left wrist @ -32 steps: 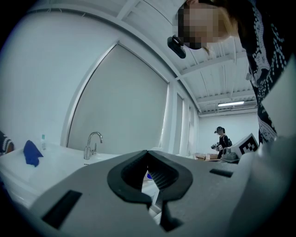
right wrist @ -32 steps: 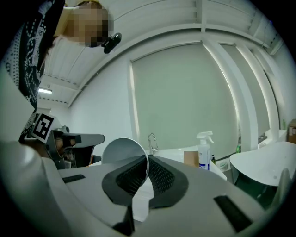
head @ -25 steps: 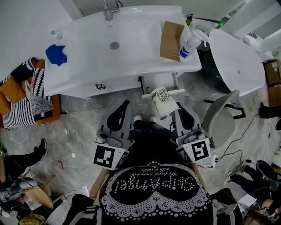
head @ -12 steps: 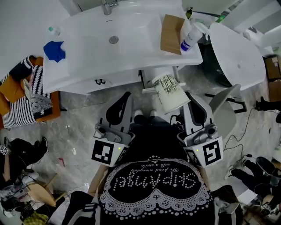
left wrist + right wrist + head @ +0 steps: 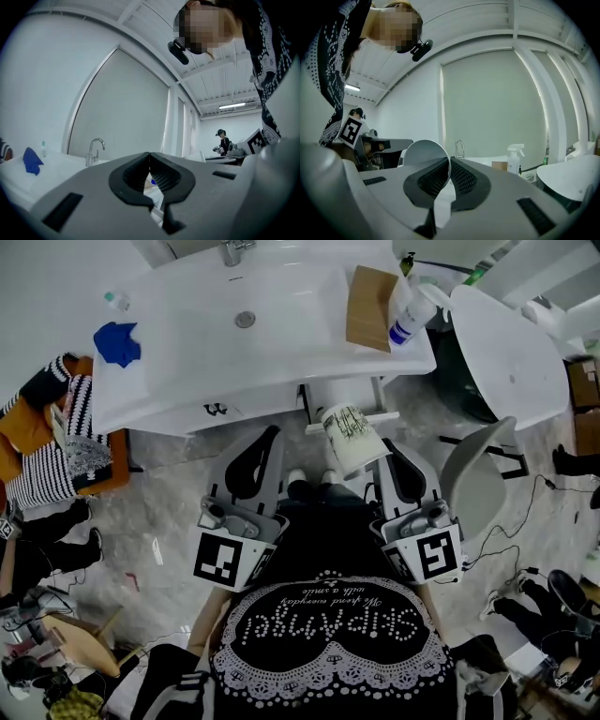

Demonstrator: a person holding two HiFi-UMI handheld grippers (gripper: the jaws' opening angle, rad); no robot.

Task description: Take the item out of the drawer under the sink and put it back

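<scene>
White cup pinched by rim btwn fingers of right gripper, left gripper fingers closed, empty, w/ sink front just ahead, spray bottle & blue cloth on top.

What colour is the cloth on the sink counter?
The cloth is blue; head view shows it best.

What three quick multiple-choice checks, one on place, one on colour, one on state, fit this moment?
1. In the head view, the crumpled blue cloth lies on the white sink counter at its: A left end; B right end; C front edge, middle.
2. The printed paper cup is mainly: A red; B black; C white.
3. The right gripper is: A open and empty; B shut on the cup's wall; C shut on the cloth.
Answers: 1 A, it sits far left; 2 C, white wall under dark print; 3 B, its jaws clamp the cup's wall.
</scene>
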